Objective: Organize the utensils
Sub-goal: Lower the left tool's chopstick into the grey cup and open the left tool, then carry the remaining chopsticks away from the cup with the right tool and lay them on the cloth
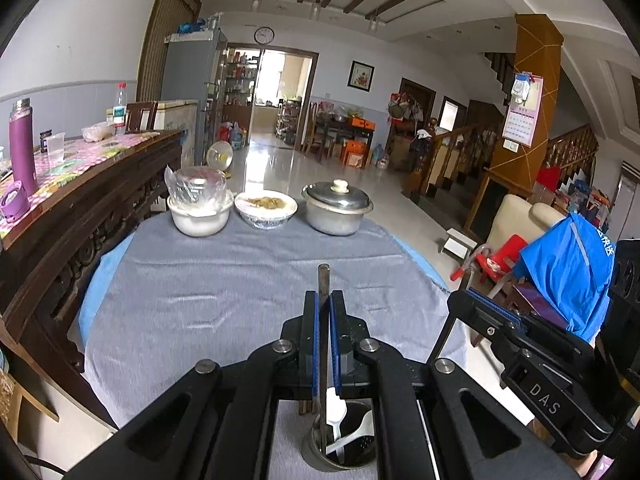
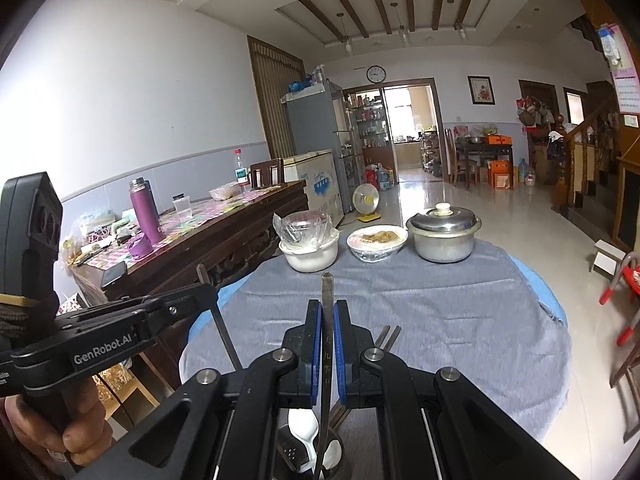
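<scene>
My left gripper [image 1: 323, 300] is shut on a dark chopstick [image 1: 323, 280] that stands upright, its lower end in a round metal utensil holder [image 1: 316, 454] below the jaws. White plastic spoons [image 1: 335, 408] stand in that holder. My right gripper [image 2: 328, 310] is shut on another dark chopstick [image 2: 327, 292], upright over the same holder [image 2: 340, 468], with white spoons [image 2: 304, 428] inside. More chopsticks [image 2: 387, 336] lie on the grey cloth just right of the right gripper. Each gripper shows in the other's view: the right one [image 1: 486, 312] and the left one [image 2: 206, 292].
At the table's far edge stand a white bowl under plastic wrap [image 1: 200, 210], a dish of food [image 1: 266, 206] and a lidded metal pot [image 1: 336, 208]. A dark wooden sideboard [image 1: 80, 216] with a purple flask [image 1: 22, 144] runs along the left.
</scene>
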`<state>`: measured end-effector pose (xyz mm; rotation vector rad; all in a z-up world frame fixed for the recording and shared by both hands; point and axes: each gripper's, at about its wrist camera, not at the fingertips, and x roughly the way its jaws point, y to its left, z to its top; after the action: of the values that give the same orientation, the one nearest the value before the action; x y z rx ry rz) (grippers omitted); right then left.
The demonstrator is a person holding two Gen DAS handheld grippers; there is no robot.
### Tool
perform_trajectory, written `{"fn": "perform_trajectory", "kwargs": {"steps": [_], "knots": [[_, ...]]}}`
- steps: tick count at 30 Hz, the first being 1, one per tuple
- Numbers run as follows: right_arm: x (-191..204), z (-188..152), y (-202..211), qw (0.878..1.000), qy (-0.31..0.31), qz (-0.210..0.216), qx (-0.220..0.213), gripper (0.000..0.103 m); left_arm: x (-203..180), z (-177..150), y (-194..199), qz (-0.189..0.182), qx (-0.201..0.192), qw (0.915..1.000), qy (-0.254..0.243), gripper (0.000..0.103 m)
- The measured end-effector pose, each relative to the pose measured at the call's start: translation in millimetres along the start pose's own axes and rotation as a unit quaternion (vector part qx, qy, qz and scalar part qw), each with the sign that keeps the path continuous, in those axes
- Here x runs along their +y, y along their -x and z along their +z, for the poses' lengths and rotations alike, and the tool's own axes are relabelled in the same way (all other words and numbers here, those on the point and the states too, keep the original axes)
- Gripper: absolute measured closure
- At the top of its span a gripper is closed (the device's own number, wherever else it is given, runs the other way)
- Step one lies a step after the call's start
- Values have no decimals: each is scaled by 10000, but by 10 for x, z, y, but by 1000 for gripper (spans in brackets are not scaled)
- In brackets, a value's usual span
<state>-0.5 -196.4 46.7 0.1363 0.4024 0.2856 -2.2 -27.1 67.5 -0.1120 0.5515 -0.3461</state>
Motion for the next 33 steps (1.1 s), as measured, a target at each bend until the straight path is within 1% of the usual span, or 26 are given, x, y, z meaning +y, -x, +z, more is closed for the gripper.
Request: {"fn": "perform_trajectory", "kwargs": {"steps": [11,14,15,17,18,19,22,25,27,33], "knots": [[-38,-32,9,9997,-166,189,69,95,24,-19,7,-120,13,9999,-17,98],[-76,-35,20,9994,-263,201,54,95,40,-22,6,-101,9,9999,-1,97],[-112,-33,27,9992,-333,211,42,95,48,-24,9,-98,1,10000,6,95],[-156,-31,39,9990,-415,155,13,95,73,-26,16,-41,-21,10000,21,87],[-184,-33,44,9989,-452,98,-1,95,91,-33,18,-1,-38,10000,33,77],[-217,-31,45,9987,-505,51,-10,95,109,-34,25,41,-67,10000,50,69],[-326,-29,41,9974,-718,17,2,95,181,-33,47,177,-129,9997,109,59],[-455,-44,25,9955,-942,-84,59,95,262,-28,57,267,-168,9993,189,52],[-548,-59,8,9936,-1121,-130,101,95,332,-22,52,344,-177,9989,264,49],[-743,-118,-33,9891,-1441,-195,233,95,547,-31,4,506,-116,9972,541,45]]}}
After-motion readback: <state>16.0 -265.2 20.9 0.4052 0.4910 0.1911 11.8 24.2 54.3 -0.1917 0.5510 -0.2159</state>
